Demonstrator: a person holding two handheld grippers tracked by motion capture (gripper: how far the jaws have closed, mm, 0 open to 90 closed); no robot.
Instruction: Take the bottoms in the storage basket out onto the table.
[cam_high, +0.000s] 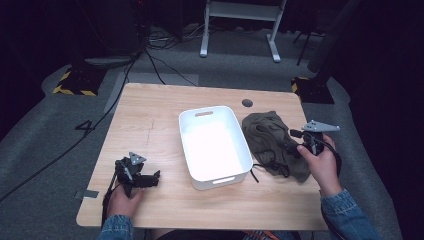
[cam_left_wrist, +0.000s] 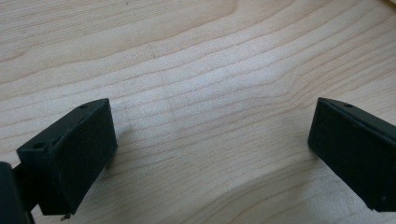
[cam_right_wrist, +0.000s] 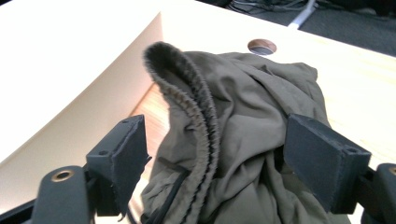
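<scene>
Olive-green crumpled cloth (cam_right_wrist: 243, 121) lay on the wooden surface (cam_high: 150, 130) beside the empty white plastic bin (cam_high: 239, 142) — nothing binned yet — right hand-held gripper (cam_right_wrist: 215, 154) wide around it, left hand-held gripper (cam_left_wrist: 210, 149) wide, holding nothing.

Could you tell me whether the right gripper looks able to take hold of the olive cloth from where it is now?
Probably yes. The right gripper is open, its jaws standing on either side of a raised fold of the olive cloth, with nothing between them. The white bin sits beside the cloth, not across the path.
</scene>
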